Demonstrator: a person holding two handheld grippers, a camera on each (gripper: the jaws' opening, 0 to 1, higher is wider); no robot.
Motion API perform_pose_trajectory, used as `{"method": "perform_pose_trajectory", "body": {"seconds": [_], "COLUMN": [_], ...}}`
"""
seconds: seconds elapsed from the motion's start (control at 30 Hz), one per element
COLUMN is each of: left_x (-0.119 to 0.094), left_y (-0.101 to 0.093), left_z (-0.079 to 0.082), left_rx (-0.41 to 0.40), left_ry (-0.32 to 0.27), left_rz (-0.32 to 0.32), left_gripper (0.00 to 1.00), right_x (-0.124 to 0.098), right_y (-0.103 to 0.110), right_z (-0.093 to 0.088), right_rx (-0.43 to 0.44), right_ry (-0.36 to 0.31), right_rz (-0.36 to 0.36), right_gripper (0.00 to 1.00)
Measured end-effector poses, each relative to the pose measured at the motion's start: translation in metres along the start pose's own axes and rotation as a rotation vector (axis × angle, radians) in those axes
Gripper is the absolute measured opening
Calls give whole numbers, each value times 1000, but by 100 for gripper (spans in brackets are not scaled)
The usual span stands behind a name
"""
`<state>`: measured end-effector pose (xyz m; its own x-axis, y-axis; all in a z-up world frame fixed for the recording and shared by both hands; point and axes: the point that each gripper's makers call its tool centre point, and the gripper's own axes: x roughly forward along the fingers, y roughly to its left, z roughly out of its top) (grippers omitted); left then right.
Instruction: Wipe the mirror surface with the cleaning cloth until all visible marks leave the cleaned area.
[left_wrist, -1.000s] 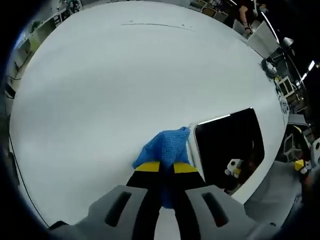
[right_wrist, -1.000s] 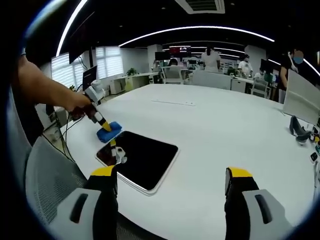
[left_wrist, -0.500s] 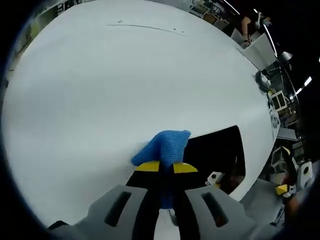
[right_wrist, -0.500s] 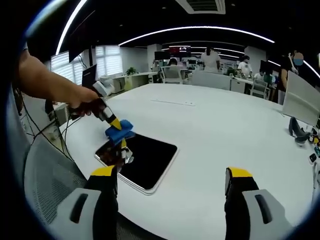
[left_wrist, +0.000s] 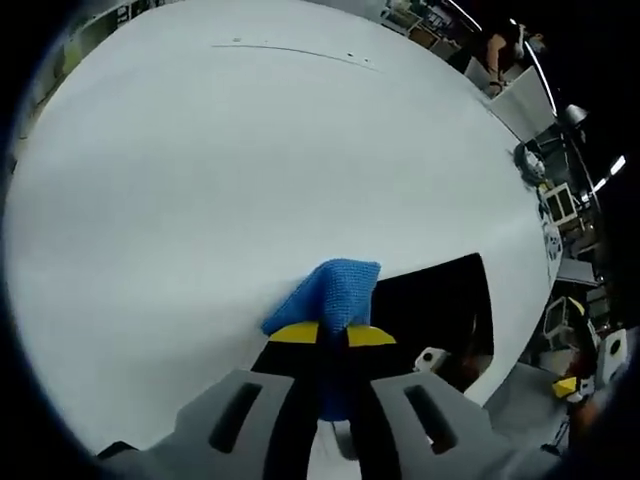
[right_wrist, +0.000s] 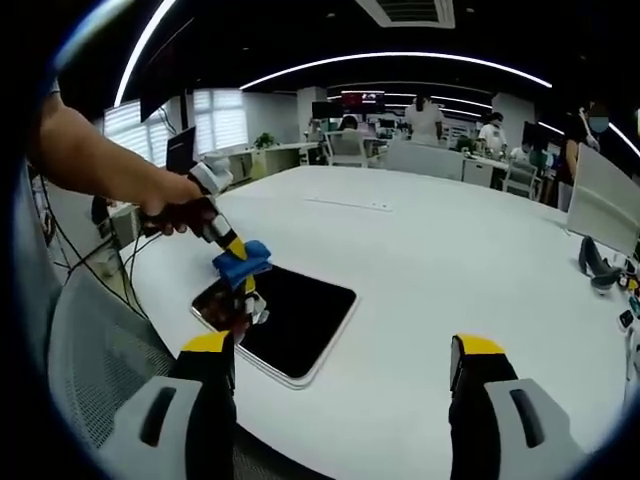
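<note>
A: How do the jaws stand?

B: The left gripper (left_wrist: 333, 335) has its yellow-tipped jaws clenched on the cloth (left_wrist: 328, 295), which bunches out ahead of the tips. The right gripper (right_wrist: 340, 350) is released, jaws spread wide and touching nothing.

A: And the mirror, where is it from those jaws?

B: In the right gripper view the mirror (right_wrist: 290, 322) lies flat on the counter (right_wrist: 450, 260), ahead of the right jaws and nearer the left one. The left gripper (right_wrist: 230, 248) holds the cloth (right_wrist: 243, 262) at the mirror's far corner, by the counter edge. I cannot tell whether the cloth presses the glass.

A: Materials?

B: The cloth is blue with a knobbly weave. The mirror is a rounded rectangle, dark and glossy, with a pale rim. The counter is smooth and white.
</note>
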<state>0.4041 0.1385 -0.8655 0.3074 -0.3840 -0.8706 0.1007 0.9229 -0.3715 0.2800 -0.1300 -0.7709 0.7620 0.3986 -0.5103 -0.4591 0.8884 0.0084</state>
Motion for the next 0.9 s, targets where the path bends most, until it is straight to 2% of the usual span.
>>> {"method": "perform_pose_trajectory", "body": {"seconds": [0.2, 0.3, 0.63, 0.9], "left_x": [1, 3, 12, 21], "left_y": [-1, -9, -25, -46], "left_z": [2, 1, 3, 3], "left_rx": [-65, -89, -86, -85], "left_ry": [0, -1, -11, -19], "left_rz": [6, -17, -16, -30], "left_gripper": [2, 2, 2, 2], "right_x": [0, 0, 0, 0], "right_y": [-1, -1, -1, -2], "right_z": [0, 0, -1, -1], "right_rx": [4, 2, 5, 7], "right_ry": [-1, -1, 0, -1], "right_rz": [-2, -2, -1, -3], "right_gripper": [88, 88, 88, 88]}}
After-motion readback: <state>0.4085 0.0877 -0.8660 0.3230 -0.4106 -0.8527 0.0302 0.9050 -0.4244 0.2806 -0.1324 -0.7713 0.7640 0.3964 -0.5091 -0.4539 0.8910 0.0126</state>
